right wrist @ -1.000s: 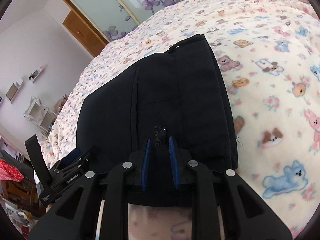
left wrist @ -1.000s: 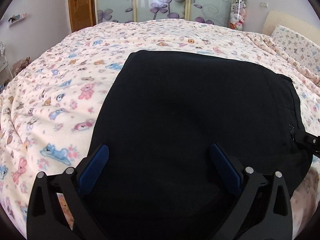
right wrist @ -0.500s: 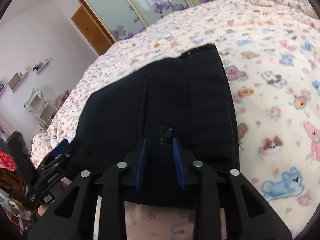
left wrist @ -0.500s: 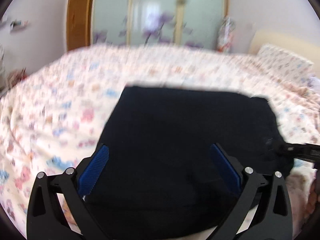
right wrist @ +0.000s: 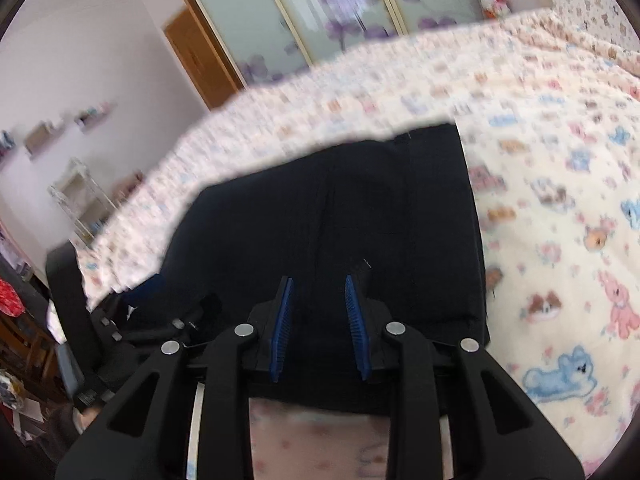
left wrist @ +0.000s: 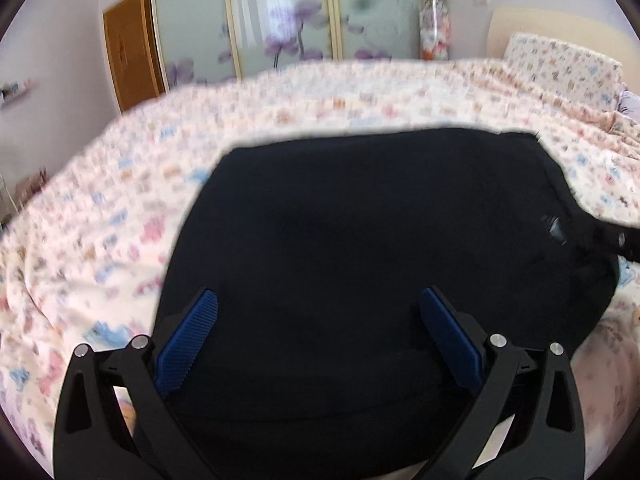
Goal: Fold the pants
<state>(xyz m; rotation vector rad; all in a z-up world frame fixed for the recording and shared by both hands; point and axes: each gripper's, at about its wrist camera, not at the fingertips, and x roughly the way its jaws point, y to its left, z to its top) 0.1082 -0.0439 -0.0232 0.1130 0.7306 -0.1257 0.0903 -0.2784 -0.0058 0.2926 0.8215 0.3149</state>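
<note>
The black pants (left wrist: 360, 240) lie folded in a compact rectangle on the bed's patterned blanket (left wrist: 120, 208); they also show in the right wrist view (right wrist: 360, 216). My left gripper (left wrist: 318, 300) is open wide and empty above the near edge of the pants. My right gripper (right wrist: 318, 284) is open with a narrow gap over the near edge of the pants, holding nothing. Its tip shows at the right edge of the left wrist view (left wrist: 616, 240). The left gripper's body shows at the lower left of the right wrist view (right wrist: 132, 312).
A pillow (left wrist: 560, 64) lies at the head of the bed on the right. Sliding wardrobe doors (left wrist: 280, 20) with purple flowers stand behind the bed, beside a wooden door (left wrist: 128, 52). A white rack (right wrist: 80, 196) and clutter stand off the bed's left side.
My right gripper has opened and let go of the pants' edge. Both grippers have pulled back and tilted up, so the pants sit lower in both views.
</note>
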